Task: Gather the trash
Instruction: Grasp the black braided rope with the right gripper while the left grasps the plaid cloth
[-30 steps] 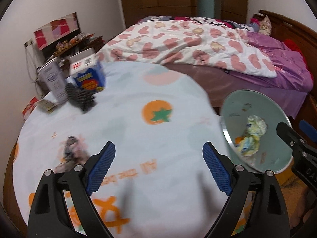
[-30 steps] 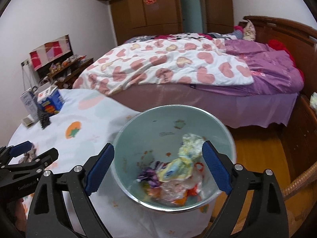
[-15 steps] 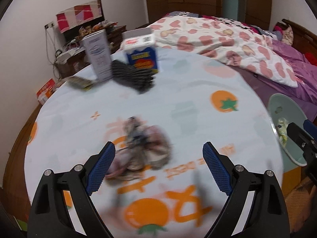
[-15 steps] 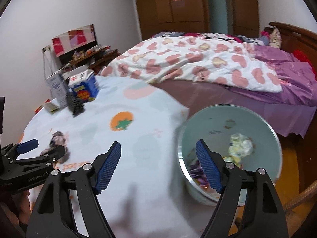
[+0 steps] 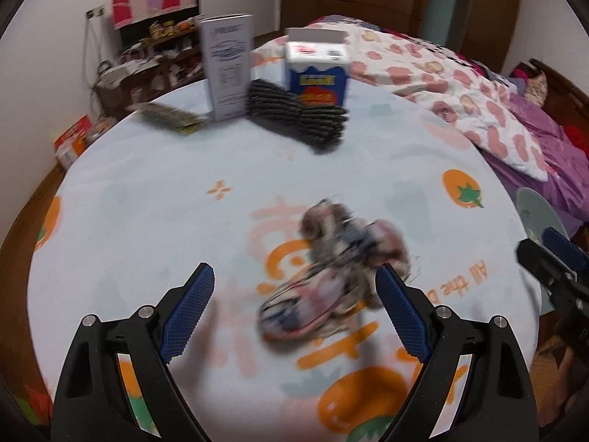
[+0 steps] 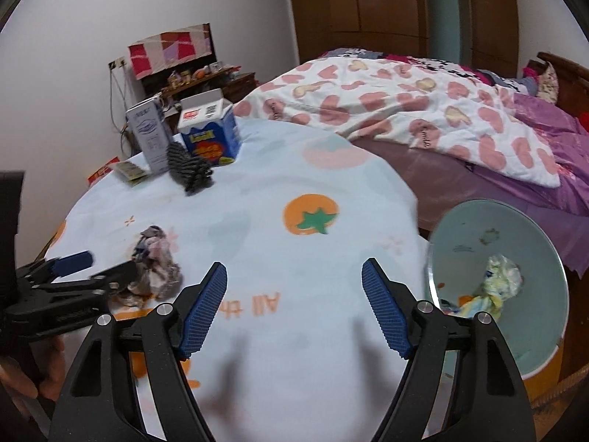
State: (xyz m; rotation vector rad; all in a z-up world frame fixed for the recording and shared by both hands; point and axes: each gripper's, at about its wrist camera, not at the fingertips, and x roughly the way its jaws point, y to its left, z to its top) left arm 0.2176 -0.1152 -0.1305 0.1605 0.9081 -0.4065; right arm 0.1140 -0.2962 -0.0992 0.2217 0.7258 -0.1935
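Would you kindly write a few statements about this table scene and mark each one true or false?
1. The left gripper is open around the crumpled wrapper. True.
2. The right gripper holds a piece of trash. False: it is open and holds nothing.
3. The trash bin has nothing in it. False: crumpled trash lies inside.
4. The blue carton stands upright on the table. True.

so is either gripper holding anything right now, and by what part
Nothing is held. The left gripper is open around the crumpled wrapper on the table, not closed on it. The right gripper is open and empty.
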